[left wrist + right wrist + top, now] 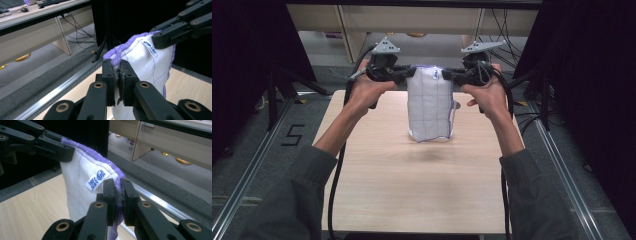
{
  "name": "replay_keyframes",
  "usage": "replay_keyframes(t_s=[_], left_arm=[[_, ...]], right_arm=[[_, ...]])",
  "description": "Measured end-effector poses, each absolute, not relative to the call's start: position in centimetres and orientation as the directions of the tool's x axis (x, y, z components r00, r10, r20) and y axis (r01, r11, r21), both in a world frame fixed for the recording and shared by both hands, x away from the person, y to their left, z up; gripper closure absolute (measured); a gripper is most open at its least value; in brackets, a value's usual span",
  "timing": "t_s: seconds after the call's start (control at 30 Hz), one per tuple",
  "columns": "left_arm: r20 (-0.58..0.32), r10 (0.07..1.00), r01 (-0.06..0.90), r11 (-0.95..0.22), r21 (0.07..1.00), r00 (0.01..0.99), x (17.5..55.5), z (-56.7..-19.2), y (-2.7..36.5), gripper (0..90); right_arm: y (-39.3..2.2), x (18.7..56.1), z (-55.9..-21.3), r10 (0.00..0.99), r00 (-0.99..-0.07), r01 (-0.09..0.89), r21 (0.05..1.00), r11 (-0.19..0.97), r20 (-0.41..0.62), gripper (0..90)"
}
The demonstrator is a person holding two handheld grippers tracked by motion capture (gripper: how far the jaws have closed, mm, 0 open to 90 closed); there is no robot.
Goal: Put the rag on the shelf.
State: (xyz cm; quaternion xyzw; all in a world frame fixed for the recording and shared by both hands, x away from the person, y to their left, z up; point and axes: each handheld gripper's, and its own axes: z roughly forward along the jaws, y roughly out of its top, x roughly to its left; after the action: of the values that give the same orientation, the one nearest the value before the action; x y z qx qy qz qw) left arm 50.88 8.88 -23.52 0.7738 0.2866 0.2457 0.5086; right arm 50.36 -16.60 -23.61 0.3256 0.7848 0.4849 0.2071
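A white cloth [428, 105] with a purple stitched edge and faint grid lines hangs above the wooden table [377, 190], held up by its two top corners. My left gripper [409, 73] is shut on the cloth's top left corner, and my right gripper [447, 75] is shut on its top right corner. In the left gripper view my jaws [118, 72] pinch the purple hem of the cloth [145, 62], with the other gripper clamped on the far corner. In the right gripper view my jaws [118, 191] pinch the hem beside a small blue-printed label [96, 180]. The cloth's lower edge hangs just above the tabletop.
Black curtains stand at both sides of the table. Beyond the far edge are a grey floor [432, 47], desk legs and loose cables [507, 30]. Aluminium rails [562, 170] run along the table's sides. A cable trails from each gripper past the person's forearms.
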Motion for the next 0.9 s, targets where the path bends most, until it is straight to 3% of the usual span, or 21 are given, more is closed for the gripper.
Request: replay_keyframes(t_s=[0.57,0.9], left_arm=[[0.043,0.745,0.230,-0.259,0.938,0.665,55.0,-23.1,7.3,83.8],[0.006,0.779,0.273,-0.227,0.935,0.627,58.7,-25.4,6.9,83.6]], right_arm=[[-17.7,54.7,-23.3,0.754,-0.655,0.349,0.904,0.245,0.049,83.8],[-16.9,57.8,-25.0,0.792,-0.607,0.398,0.888,0.231,0.066,83.8]])
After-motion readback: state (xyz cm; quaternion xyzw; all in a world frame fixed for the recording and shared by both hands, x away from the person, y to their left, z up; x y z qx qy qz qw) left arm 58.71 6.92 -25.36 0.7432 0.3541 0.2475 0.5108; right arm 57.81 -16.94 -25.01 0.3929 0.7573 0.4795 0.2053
